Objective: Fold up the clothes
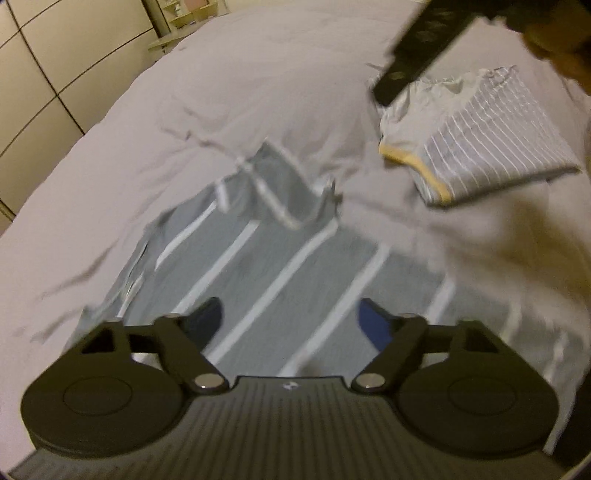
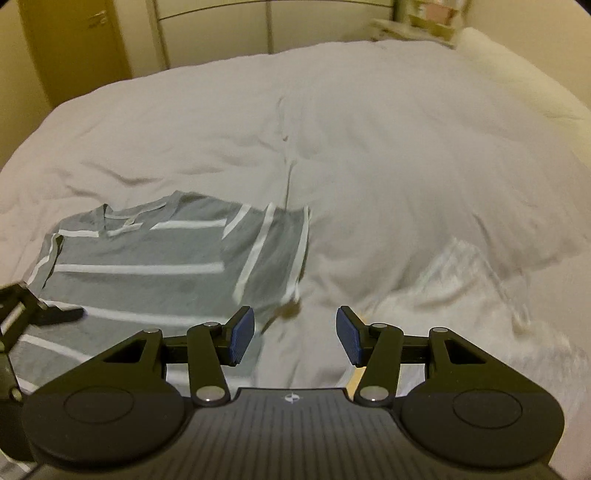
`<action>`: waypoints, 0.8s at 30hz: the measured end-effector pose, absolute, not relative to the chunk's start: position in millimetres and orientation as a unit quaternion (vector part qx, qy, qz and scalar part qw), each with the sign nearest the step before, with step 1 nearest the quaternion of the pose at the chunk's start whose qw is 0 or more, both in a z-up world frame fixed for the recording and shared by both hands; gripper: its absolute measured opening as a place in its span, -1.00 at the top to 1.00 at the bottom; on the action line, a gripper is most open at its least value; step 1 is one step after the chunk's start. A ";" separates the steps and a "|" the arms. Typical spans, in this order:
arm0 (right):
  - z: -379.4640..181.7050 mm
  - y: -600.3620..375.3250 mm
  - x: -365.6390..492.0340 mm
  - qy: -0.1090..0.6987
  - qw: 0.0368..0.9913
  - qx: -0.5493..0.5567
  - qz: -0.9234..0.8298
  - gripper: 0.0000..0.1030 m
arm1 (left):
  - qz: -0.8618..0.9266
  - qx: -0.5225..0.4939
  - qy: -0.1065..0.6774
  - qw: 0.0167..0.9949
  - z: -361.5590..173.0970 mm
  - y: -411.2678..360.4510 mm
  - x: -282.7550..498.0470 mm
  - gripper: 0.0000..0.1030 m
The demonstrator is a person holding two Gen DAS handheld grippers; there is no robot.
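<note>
A grey T-shirt with white stripes [image 1: 258,258] lies flat on the white bedcover [image 1: 221,92]; its collar points away from me. My left gripper [image 1: 291,319] hovers open over the shirt's lower half, with nothing between its fingers. In the right wrist view the same shirt [image 2: 147,266] is at the left, its right side folded inward. My right gripper [image 2: 295,334] stands open and empty just right of the shirt's edge, above the bedcover [image 2: 351,147]. The left gripper's finger [image 2: 55,314] shows at the left edge, over the shirt.
A folded pile of pale striped clothes with a yellow trim [image 1: 476,144] sits on the bed right of the shirt; it is blurred in the right wrist view [image 2: 461,295]. The right gripper's black body [image 1: 417,51] hangs over it. Wardrobe doors [image 2: 214,29] stand behind the bed.
</note>
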State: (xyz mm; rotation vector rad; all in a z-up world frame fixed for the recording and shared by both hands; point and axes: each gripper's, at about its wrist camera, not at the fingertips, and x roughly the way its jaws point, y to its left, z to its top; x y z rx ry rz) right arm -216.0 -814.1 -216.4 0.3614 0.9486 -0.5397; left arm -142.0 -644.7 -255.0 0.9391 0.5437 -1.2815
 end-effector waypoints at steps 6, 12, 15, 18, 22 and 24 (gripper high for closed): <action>-250.4 -907.9 -179.9 0.471 0.851 0.162 -0.168 0.27 | -0.527 0.426 0.249 0.691 -291.0 -727.9 -179.3 -0.30; -278.0 -962.3 -142.2 0.482 0.853 0.165 -0.115 0.27 | -0.486 0.470 0.238 0.698 -335.4 -792.0 -196.9 0.41; -289.3 -974.0 -123.9 0.487 0.853 0.165 -0.088 0.26 | -0.470 0.486 0.237 0.698 -352.1 -809.3 -197.1 0.41; -302.9 -980.9 -103.0 0.494 0.853 0.157 -0.063 0.26 | -0.468 0.497 0.241 0.690 -366.1 -818.9 -197.6 0.52; -324.0 -983.4 -75.0 0.516 0.844 0.145 -0.037 0.26 | -0.467 0.488 0.252 0.693 -372.2 -818.5 -197.7 0.94; -331.1 -984.4 -64.9 0.523 0.840 0.142 -0.031 0.26 | -0.465 0.475 0.258 0.701 -370.2 -814.6 -195.8 0.95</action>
